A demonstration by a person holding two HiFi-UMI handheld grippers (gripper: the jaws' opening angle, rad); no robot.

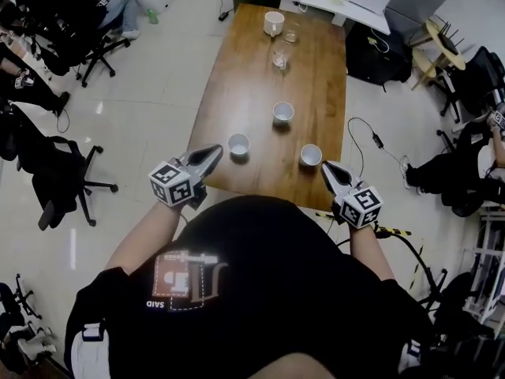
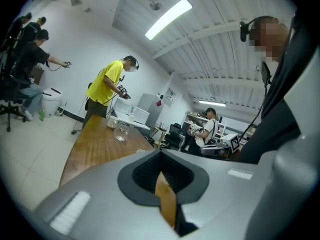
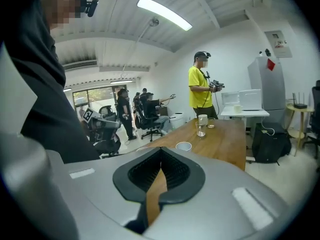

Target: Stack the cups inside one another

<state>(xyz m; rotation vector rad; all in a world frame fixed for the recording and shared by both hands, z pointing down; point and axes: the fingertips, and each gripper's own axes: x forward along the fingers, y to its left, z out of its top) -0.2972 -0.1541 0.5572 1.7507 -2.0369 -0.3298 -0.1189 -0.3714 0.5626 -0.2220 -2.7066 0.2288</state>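
Three small white cups stand on the near half of the wooden table (image 1: pixel 245 77): one at the left (image 1: pixel 238 144), one in the middle farther back (image 1: pixel 282 113), one at the right (image 1: pixel 310 155). My left gripper (image 1: pixel 217 149) hovers at the table's near left edge, just left of the left cup, its jaws shut and empty. My right gripper (image 1: pixel 327 166) is at the near right edge, just below the right cup, also shut with nothing in it. In the right gripper view a white cup (image 3: pixel 184 146) shows beyond the closed jaws (image 3: pixel 161 151).
At the table's far end stand a white mug (image 1: pixel 274 23) and two clear glasses (image 1: pixel 291 32) (image 1: pixel 281 55). Office chairs (image 1: pixel 67 184) stand on the floor at the left, a cable (image 1: pixel 371 133) and bags at the right. A person in a yellow shirt (image 3: pixel 201 86) stands beyond the far end.
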